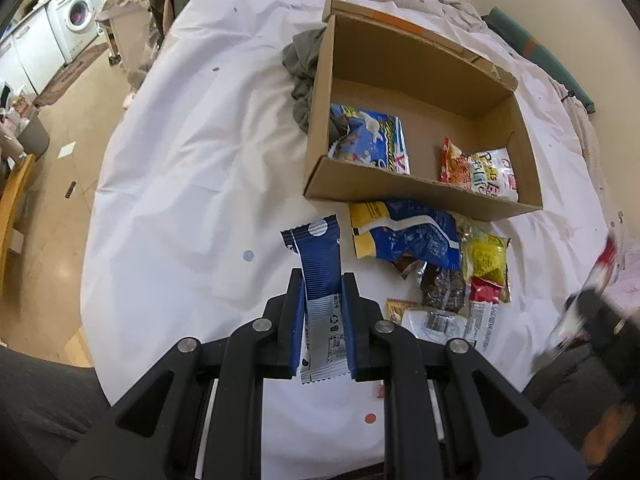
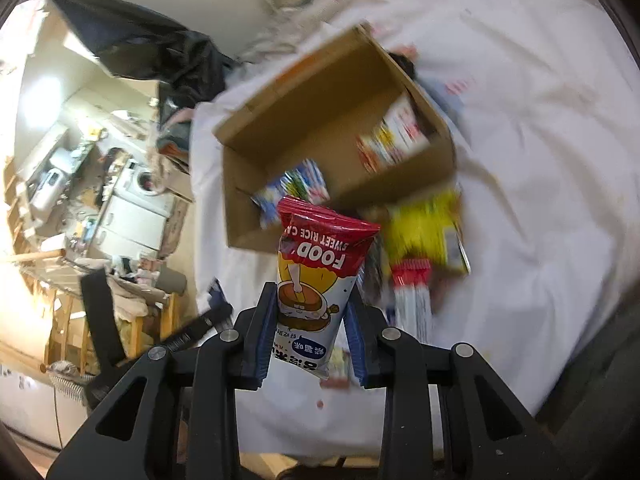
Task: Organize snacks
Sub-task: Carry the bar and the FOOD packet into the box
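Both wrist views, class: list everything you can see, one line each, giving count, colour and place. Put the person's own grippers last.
Cardboard box: one, brown, open, on the white sheet.
White sheet: one, covering the surface.
Packets in the box: three visible; blue packet left, red-orange packet and white packet right.
Loose snack pile: several, blue, yellow, red, brown, in front of the box.
Grey cloth: one, left of the box.
Washing machine: one, white, background.
Left gripper: shut on blue-and-white packet.
Right gripper: shut on red-topped rice cake packet.
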A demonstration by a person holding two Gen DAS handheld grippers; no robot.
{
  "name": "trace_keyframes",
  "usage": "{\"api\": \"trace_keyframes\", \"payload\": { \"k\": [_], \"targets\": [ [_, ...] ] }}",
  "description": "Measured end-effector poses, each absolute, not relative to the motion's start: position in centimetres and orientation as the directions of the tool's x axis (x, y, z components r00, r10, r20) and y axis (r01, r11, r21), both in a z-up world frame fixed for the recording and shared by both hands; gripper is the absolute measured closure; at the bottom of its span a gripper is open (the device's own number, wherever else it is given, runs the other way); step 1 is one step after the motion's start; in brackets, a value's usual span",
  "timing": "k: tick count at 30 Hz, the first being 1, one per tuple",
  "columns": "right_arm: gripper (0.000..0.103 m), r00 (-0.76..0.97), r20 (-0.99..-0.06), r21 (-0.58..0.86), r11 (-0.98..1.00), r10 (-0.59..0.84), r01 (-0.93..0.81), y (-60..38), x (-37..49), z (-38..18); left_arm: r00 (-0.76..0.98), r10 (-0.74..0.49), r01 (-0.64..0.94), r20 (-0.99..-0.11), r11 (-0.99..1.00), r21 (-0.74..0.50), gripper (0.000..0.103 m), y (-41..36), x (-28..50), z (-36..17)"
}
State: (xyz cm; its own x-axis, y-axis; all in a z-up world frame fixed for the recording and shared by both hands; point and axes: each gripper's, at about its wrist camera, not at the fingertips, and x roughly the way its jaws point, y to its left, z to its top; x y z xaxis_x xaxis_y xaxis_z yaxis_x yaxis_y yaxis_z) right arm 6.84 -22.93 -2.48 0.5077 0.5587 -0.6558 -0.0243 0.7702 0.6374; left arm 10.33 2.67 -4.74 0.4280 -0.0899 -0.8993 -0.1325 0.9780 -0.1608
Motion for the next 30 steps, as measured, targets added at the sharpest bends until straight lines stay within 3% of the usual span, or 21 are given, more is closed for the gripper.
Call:
{"api": "trace_keyframes", "payload": {
  "k": [13, 24, 30],
  "targets": [
    [0.07, 0.559, -0.601, 0.55, 0.803, 0.572, -0.231, -24.3, 12.9, 0.2, 0.552, -0.018, -0.116, -0.833, 0.988, -0.099, 0.089, 2.2, 11.0, -2.1],
    [0.07, 0.591, -0.578, 0.55, 0.803, 0.563, -0.228, -25.6, 17.8, 0.9, 0.611, -0.019, -0.058, -0.792, 0.996, -0.068, 0.089, 1.2, 15.9, 2.1],
    [0.07, 0.592, -0.613, 0.541, 0.824, 0.524, -0.169, -26.1, 20.3, 0.0, 0.634, -0.025, -0.015, -0.773, 0.999, -0.044, 0.089, 0.3, 19.4, 3.0]
  ]
}}
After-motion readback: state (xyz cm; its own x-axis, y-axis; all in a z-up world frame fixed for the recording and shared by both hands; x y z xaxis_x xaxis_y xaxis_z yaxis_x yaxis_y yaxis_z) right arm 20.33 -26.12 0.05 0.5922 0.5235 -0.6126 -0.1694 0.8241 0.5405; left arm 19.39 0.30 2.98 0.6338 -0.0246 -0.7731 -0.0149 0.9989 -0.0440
